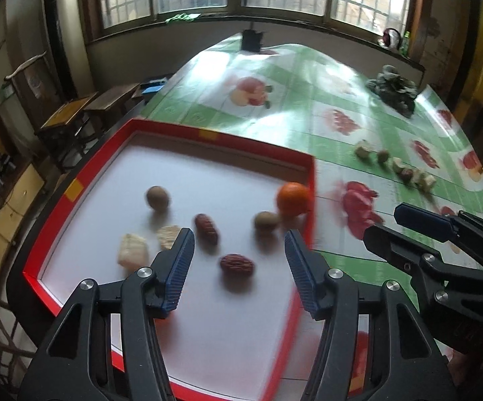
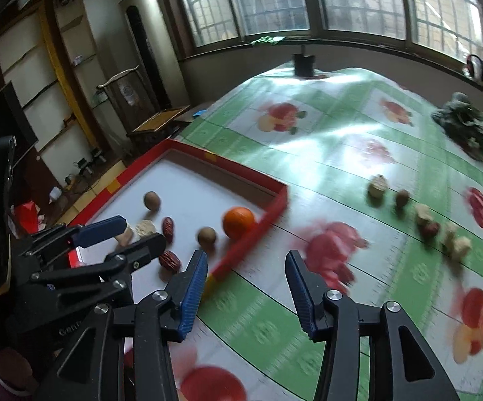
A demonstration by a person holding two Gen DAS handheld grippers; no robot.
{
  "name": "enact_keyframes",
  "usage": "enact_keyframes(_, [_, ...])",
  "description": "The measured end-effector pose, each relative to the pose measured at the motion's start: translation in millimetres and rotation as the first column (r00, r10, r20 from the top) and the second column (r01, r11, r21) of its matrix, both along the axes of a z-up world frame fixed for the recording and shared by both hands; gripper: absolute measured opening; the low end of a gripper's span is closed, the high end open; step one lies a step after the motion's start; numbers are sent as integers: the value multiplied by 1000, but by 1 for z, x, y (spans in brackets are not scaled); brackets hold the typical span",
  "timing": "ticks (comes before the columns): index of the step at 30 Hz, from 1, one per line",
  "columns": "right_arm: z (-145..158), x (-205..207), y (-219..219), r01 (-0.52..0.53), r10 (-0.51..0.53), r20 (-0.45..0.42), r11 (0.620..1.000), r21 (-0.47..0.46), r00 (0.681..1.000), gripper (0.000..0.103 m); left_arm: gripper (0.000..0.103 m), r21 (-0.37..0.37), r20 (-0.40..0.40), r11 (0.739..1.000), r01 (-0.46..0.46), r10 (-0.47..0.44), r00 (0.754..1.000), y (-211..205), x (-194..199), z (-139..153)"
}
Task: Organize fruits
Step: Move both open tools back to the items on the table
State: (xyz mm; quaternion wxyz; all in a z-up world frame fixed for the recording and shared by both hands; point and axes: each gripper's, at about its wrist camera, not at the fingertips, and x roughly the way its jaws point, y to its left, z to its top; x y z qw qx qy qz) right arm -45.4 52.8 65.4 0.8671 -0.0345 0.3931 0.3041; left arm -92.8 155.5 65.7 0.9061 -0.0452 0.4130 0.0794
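A red-rimmed tray [image 1: 228, 140] with a white floor holds an orange [image 1: 293, 198] in its right corner, two brown round fruits [image 1: 157, 197], two red dates [image 1: 207, 229] and two pale chunks [image 1: 133, 250]. My left gripper [image 1: 239, 237] hangs open above the tray's near part, and one date [image 1: 237, 265] lies on the floor below the gap. My right gripper [image 2: 246, 255] is open and empty over the tablecloth, just right of the tray's edge [image 2: 251, 240]. A row of several small fruits and pale pieces [image 2: 421, 220] lies on the cloth at the right.
A green and white fruit-print cloth [image 1: 308, 127] covers the table. A dark lumpy object [image 1: 393, 88] sits at the back right and a black object [image 1: 251, 40] at the far end. Wooden stools [image 1: 74, 113] stand left of the table.
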Motion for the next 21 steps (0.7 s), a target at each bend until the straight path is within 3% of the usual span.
enact_keyframes(12, [-3,-13,-93,166,-166,5,986,-11,986,48,57,3,-6,990,144,-144,990,-72,11,3])
enact_keyframes(21, [-21,-10,-161,299,-300,-24,954,-37,954,48,57,-59,-48,973,223,-225,973,-108,32,-5])
